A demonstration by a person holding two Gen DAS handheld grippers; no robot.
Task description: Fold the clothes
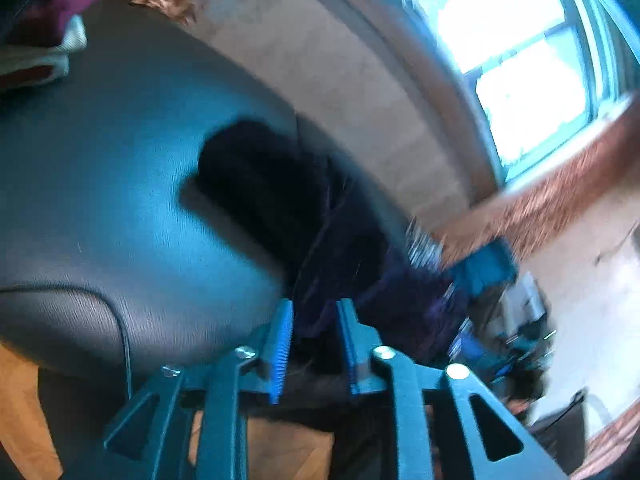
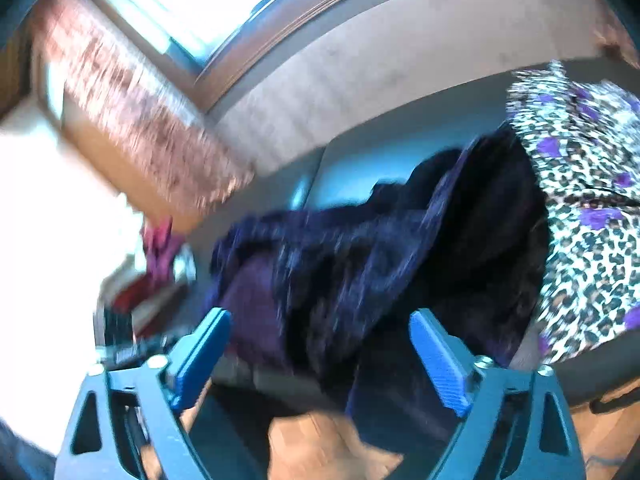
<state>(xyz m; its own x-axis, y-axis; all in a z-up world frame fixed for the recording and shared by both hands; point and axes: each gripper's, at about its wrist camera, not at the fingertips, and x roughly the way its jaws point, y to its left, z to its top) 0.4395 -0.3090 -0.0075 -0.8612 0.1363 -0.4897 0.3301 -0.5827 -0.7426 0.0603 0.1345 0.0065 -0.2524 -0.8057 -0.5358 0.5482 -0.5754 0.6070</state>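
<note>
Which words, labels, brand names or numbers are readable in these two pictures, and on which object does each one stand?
None: no readable text in either view.
The dark purple garment shows no legible label.
The leopard-print cloth carries only its pattern.
The folded stack is too blurred to tell.

Dark garment (image 2: 360,248): a deep navy-to-purple cloth, crumpled and blurred, draped across the grey seat cushion, one end hanging over its front edge.
Same garment, left wrist view (image 1: 288,200): a near-black bunched mass running from mid-cushion to the edge.
Leopard-print garment (image 2: 588,208): white with black spots and purple patches, heaped just beside the dark one, touching it.
</note>
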